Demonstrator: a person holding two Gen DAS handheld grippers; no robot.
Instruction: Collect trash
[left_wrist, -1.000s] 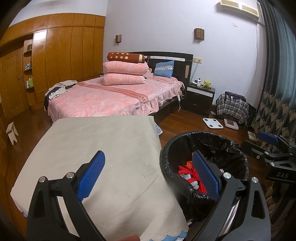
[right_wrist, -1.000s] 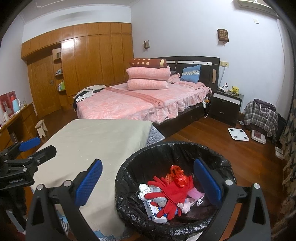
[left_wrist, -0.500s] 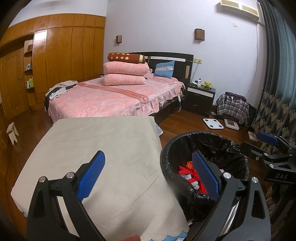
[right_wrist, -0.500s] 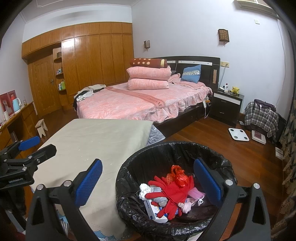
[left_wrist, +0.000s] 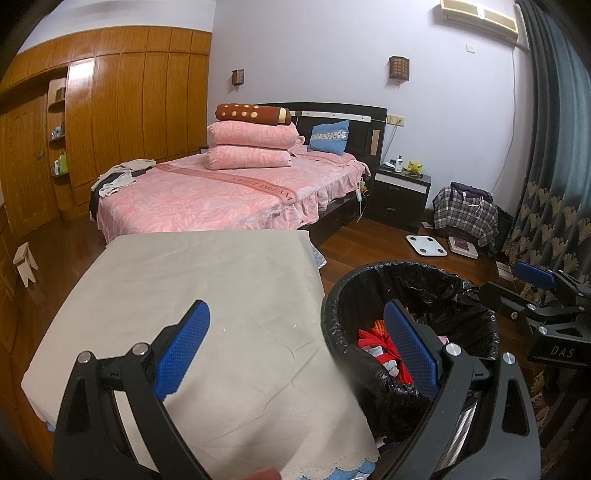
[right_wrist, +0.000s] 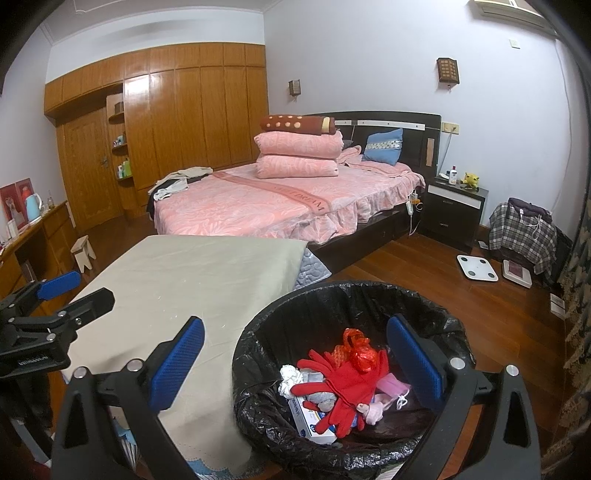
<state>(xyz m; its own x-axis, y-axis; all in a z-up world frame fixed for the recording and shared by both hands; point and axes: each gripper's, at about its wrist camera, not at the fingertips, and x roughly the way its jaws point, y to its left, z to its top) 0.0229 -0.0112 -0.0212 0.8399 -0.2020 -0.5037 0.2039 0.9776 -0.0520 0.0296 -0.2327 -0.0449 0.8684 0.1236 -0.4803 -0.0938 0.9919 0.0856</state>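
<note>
A round bin lined with a black plastic bag (right_wrist: 343, 306) stood on the wooden floor just beside a table draped in a beige cloth (right_wrist: 207, 273), holding red gloves (right_wrist: 343, 384), a crumpled white tissue (right_wrist: 290, 376), a pink face mask (right_wrist: 393, 389) and a small white-and-blue box (right_wrist: 308, 417). The right gripper (right_wrist: 295, 363) hung above the bin's near rim, jaws spread wide and empty. The left gripper (left_wrist: 297, 347), equally agape, straddled the table edge and bin.
</note>
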